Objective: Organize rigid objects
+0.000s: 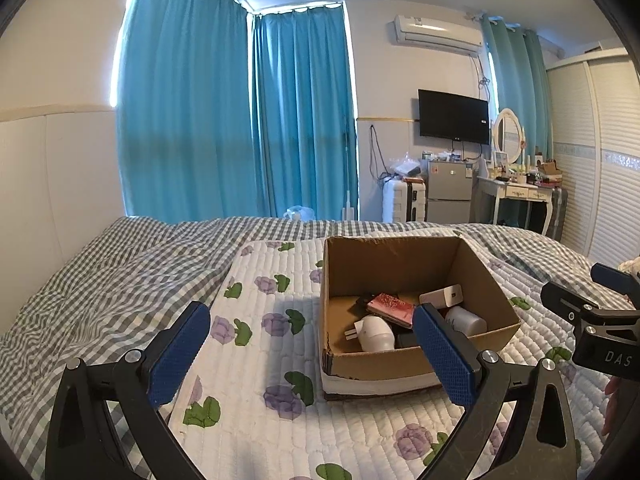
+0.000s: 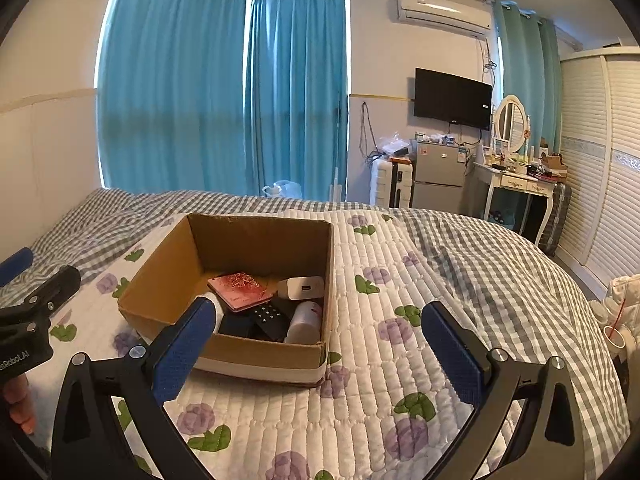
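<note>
- So far, everything rigid I can see sits inside the cardboard box (image 2: 256,256) on the floral quilt (image 2: 380,360): a red patterned booklet (image 2: 240,286), a white charger block (image 2: 302,287), a black remote (image 2: 269,316), a white bottle (image 2: 306,322) and a white plug adapter (image 1: 374,332).
- Nothing loose shows on the quilt around the box, so I judge the gathering close to done; what lies outside both views I cannot tell.
- Both my tools are spread wide and hold nothing: left gripper (image 1: 312,354) in front of the box, right gripper (image 2: 316,346) beside it.
- Readable writing is scant: "DAS" on the right tool's body seen from the left camera, and "nRobot.AI" on the left tool's body seen from the right camera.
- Print on the booklet and bottle is too small to read.
</note>
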Action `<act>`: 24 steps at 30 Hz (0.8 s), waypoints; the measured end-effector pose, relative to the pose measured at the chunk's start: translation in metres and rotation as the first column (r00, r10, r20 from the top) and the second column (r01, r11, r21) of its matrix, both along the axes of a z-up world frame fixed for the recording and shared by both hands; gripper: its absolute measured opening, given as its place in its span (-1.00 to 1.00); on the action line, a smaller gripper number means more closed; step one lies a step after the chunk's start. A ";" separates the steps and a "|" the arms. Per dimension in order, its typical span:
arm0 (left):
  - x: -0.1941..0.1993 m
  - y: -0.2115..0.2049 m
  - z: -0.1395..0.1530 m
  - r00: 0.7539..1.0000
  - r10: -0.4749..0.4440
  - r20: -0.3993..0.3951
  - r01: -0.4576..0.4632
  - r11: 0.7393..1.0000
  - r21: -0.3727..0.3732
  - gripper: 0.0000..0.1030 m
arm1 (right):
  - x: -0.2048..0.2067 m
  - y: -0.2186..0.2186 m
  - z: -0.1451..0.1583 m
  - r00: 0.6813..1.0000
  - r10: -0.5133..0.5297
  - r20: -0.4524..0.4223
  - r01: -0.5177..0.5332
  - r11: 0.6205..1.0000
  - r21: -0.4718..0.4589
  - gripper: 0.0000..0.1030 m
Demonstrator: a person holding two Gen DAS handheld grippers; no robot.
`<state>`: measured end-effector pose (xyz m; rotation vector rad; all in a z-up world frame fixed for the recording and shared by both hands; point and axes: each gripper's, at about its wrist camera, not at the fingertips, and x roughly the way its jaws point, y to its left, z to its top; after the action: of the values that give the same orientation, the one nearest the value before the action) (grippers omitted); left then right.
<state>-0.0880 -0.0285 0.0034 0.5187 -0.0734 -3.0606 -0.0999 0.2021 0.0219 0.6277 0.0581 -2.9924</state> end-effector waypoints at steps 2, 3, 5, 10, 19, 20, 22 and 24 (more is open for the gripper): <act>-0.001 0.001 -0.001 1.000 0.000 0.004 0.000 1.000 -0.005 1.00 | 0.000 -0.002 0.000 1.000 0.002 0.000 -0.002 1.000 0.007 1.00; -0.001 0.001 -0.002 1.000 -0.001 0.006 0.001 1.000 -0.009 1.00 | 0.001 -0.002 -0.001 1.000 0.002 -0.002 -0.002 1.000 0.009 1.00; -0.001 0.002 -0.003 1.000 -0.003 0.008 0.003 1.000 -0.012 1.00 | 0.001 -0.002 0.000 1.000 0.004 -0.003 -0.003 1.000 0.009 1.00; -0.002 0.001 -0.003 1.000 -0.003 0.012 0.003 1.000 -0.014 1.00 | 0.000 -0.002 0.000 1.000 0.001 0.005 -0.001 1.000 0.006 1.00; -0.004 0.002 -0.004 1.000 -0.006 0.015 0.006 1.000 -0.016 1.00 | -0.002 -0.002 -0.002 1.000 -0.004 0.022 0.004 1.000 0.008 1.00; -0.004 0.002 -0.005 1.000 -0.006 0.015 0.007 1.000 -0.016 1.00 | -0.002 -0.002 -0.003 1.000 -0.004 0.024 0.004 1.000 0.008 1.00; -0.004 0.002 -0.005 1.000 -0.006 0.015 0.006 1.000 -0.016 1.00 | -0.003 -0.002 -0.003 1.000 -0.005 0.026 0.005 1.000 0.009 1.00; -0.003 0.002 -0.005 1.000 -0.005 0.014 0.006 1.000 -0.017 1.00 | -0.003 -0.001 -0.004 1.000 -0.006 0.029 0.006 1.000 0.010 1.00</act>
<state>-0.0915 -0.0268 -0.0013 0.5396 -0.1010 -3.0591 -0.1030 0.2006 0.0180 0.6735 0.0689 -2.9900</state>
